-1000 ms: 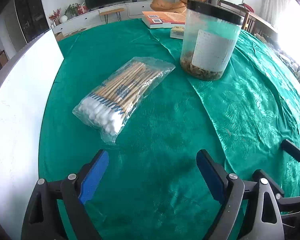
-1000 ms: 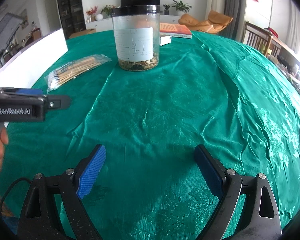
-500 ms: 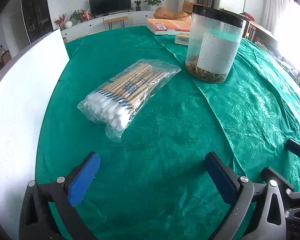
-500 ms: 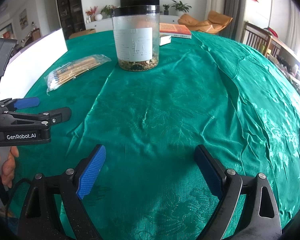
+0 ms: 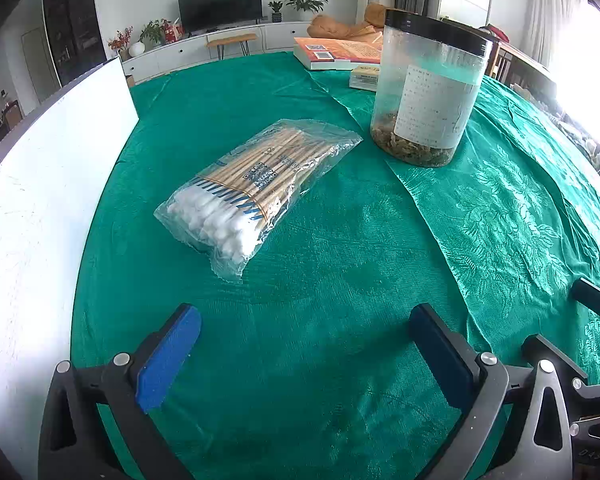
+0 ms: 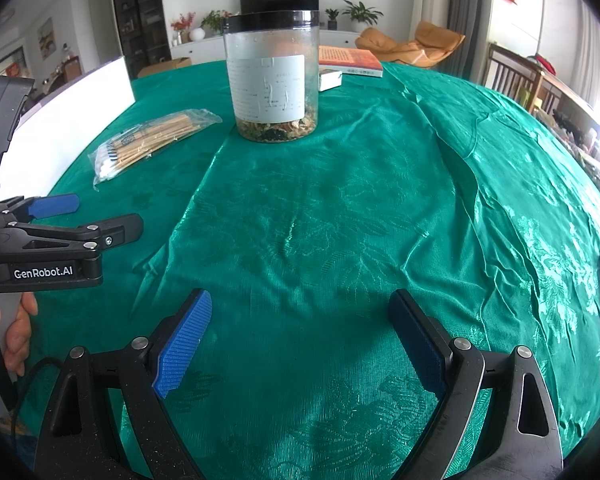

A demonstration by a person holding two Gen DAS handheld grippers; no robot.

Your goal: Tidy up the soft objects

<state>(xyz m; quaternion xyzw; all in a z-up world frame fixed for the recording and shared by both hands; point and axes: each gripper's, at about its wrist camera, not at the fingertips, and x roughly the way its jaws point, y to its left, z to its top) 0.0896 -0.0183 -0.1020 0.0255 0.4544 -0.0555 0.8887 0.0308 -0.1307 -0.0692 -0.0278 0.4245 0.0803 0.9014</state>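
A clear plastic bag of cotton swabs (image 5: 256, 188) with wooden sticks lies on the green tablecloth (image 5: 340, 280), cotton ends toward me; it also shows in the right wrist view (image 6: 152, 140). My left gripper (image 5: 304, 320) is open and empty, a short way in front of the bag's near end, above the cloth. It also shows from the side at the left edge of the right wrist view (image 6: 96, 216). My right gripper (image 6: 300, 304) is open and empty over bare cloth, well to the right of the bag.
A clear jar with a black lid (image 5: 424, 88) and dried contents stands behind and right of the bag; it also shows in the right wrist view (image 6: 272, 80). An orange book (image 5: 336, 52) and a small box (image 5: 366, 76) lie behind it. A white board (image 5: 40, 200) runs along the left.
My left gripper has drawn back and lifted a little, so the swab bag and jar sit farther up the view. The right gripper has stayed still.
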